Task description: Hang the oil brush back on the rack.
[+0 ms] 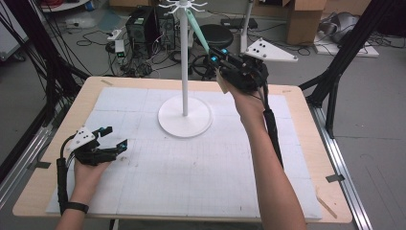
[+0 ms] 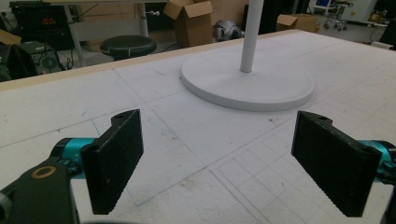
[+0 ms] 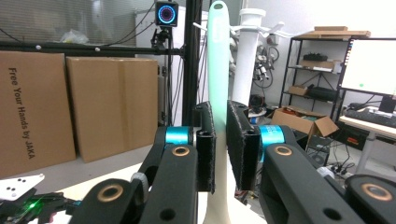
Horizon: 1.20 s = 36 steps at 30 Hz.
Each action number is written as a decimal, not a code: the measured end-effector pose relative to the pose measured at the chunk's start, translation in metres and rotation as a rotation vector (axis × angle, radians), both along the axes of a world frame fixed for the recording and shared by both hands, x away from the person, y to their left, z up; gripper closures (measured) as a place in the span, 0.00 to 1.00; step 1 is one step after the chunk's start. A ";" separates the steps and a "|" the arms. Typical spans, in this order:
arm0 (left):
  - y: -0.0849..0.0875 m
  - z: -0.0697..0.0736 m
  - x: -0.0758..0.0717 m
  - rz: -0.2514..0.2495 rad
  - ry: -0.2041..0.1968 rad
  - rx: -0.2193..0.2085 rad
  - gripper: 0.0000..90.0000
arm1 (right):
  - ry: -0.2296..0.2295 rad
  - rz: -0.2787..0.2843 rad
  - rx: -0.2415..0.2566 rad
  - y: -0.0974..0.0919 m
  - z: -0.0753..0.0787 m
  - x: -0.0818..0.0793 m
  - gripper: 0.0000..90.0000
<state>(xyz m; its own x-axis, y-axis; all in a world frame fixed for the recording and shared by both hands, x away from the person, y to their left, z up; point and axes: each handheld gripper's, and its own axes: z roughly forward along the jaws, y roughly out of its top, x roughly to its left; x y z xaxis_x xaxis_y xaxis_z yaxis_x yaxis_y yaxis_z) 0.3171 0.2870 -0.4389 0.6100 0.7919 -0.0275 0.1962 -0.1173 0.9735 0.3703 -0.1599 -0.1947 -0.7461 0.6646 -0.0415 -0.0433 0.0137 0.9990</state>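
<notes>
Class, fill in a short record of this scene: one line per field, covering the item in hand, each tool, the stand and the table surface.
Item in hand: mint-green utensil, long handle pointing up toward the hooks
Right tool: shut on the utensil, raised beside the top of the stand
Left tool: open, holding nothing, low over the mat
Stand: white hook stand, round base on the mat, pole upright
Surface: white gridded mat on a wooden table

I work in a robotics lab: my worktop [image 1: 297, 143] sits inside a black metal frame [image 1: 344, 52], with computer towers [image 1: 141, 24] and tangled cables [image 1: 95, 38] on the floor, cardboard boxes [image 3: 70, 107], a shelving rack [image 3: 322, 65] and a lit monitor [image 3: 371, 65] around.
</notes>
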 end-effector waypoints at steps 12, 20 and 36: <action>-0.001 -0.001 0.001 0.000 0.002 0.007 0.19 | 0.018 -0.034 -0.018 0.003 -0.004 0.005 0.91; -0.001 -0.001 0.000 -0.005 0.001 0.009 0.19 | 0.022 -0.050 -0.027 0.004 -0.006 0.009 0.92; -0.001 -0.001 0.000 -0.009 0.006 0.002 0.19 | 0.069 -0.077 -0.027 0.013 -0.016 0.031 0.91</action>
